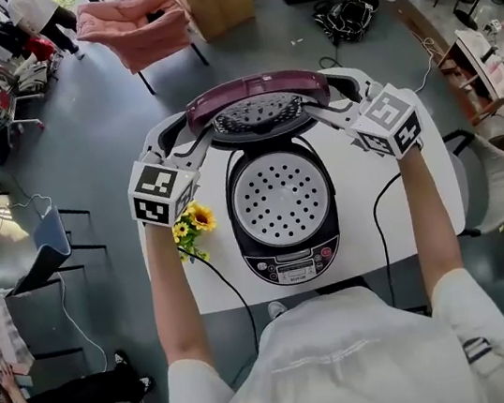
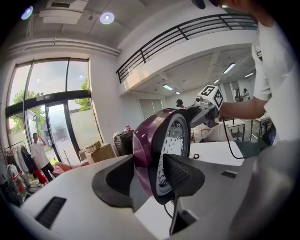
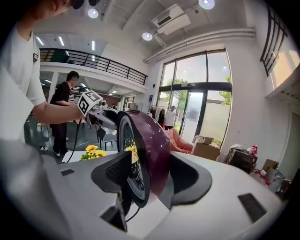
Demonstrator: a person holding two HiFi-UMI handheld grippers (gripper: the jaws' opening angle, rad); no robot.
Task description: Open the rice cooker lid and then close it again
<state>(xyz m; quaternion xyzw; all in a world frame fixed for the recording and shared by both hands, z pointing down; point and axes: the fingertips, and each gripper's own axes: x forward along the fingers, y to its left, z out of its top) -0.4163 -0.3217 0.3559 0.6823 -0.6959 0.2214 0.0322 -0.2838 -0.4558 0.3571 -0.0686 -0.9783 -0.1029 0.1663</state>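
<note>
Head view | lid up, one end inside left tongs and right tongs, both wide, not pinching | push down slowly, evenly

Lid shell: glossy purple plastic, smooth, catching highlights.
Lid inner plate: dull silver metal, perforated.
Pot insert: pale matt metal, dotted with holes.
Cooker body: glossy black plastic.
Fingers: matt grey plastic with black, finely textured pads.
Tabletop: smooth, matt white.
Floor: smooth grey, faint sheen.
</note>
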